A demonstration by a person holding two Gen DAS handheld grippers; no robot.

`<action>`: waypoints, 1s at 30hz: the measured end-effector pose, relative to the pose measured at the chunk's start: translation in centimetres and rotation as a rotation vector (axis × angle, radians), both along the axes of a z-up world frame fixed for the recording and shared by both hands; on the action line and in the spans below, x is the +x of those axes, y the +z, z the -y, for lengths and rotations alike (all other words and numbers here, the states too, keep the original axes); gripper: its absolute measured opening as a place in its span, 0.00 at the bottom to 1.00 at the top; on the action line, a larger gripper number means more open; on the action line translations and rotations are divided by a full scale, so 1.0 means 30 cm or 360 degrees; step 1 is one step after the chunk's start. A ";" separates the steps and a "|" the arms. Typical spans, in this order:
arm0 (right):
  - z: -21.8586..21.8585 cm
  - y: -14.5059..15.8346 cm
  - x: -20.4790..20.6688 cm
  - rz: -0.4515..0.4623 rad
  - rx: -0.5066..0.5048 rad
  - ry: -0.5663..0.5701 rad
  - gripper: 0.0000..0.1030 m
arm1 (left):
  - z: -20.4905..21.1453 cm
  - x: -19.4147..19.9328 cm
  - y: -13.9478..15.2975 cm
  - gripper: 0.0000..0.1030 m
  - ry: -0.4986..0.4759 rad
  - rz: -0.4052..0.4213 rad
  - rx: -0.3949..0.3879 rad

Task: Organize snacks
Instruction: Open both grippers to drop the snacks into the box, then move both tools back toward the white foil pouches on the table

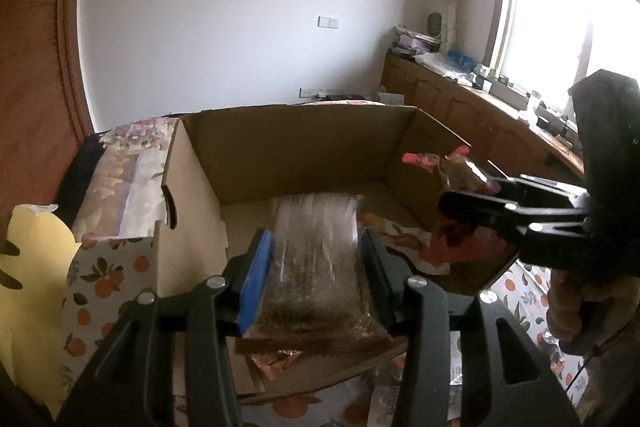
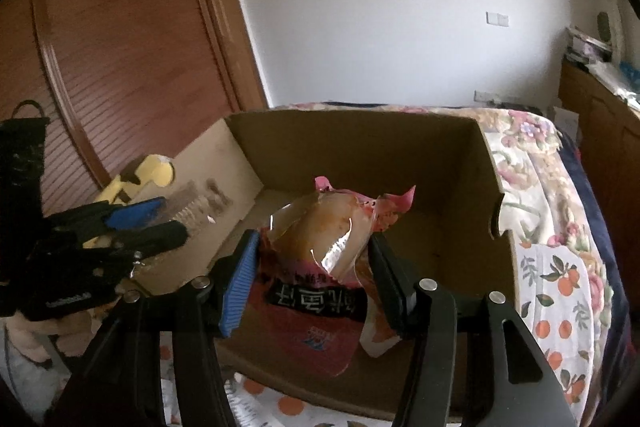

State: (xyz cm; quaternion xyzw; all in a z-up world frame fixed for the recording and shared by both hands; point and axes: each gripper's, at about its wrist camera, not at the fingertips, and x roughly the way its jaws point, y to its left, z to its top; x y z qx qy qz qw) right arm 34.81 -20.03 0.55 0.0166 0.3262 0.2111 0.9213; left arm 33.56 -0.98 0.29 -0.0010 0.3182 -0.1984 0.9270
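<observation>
Our left claw (image 1: pixel 316 263) grips one clear crinkly plastic packet (image 1: pixel 320 259); our right claw (image 2: pixel 312 279) grips one glossy pink pouch (image 2: pixel 320 267), over the brown corrugated cardboard box (image 1: pixel 296 143).

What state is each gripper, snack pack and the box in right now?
Left gripper: shut on the clear snack pack, held over the box.
Right gripper: shut on the pink snack pouch, held over the box.
Clear snack pack: gripped, sealed as far as visible.
Pink snack pouch: gripped, crumpled at the top.
Cardboard box: open-topped, upright, an orange-printed packet lying inside.
</observation>
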 end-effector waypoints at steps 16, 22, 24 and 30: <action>0.045 0.051 -0.167 0.0061 0.0021 -0.0014 0.61 | -0.030 -0.178 0.040 0.53 0.0021 0.0068 0.0012; 0.102 0.064 -0.333 0.0092 0.0034 -0.0057 0.69 | -0.053 -0.305 0.045 0.56 0.0013 0.0086 0.0021; 0.128 0.056 -0.392 0.0101 0.0014 -0.0081 0.73 | -0.059 -0.351 0.034 0.56 0.0007 0.0083 0.0032; 0.194 -0.016 -0.523 0.0080 -0.0037 -0.0156 0.81 | -0.043 -0.456 -0.013 0.57 -0.0063 0.0045 0.0051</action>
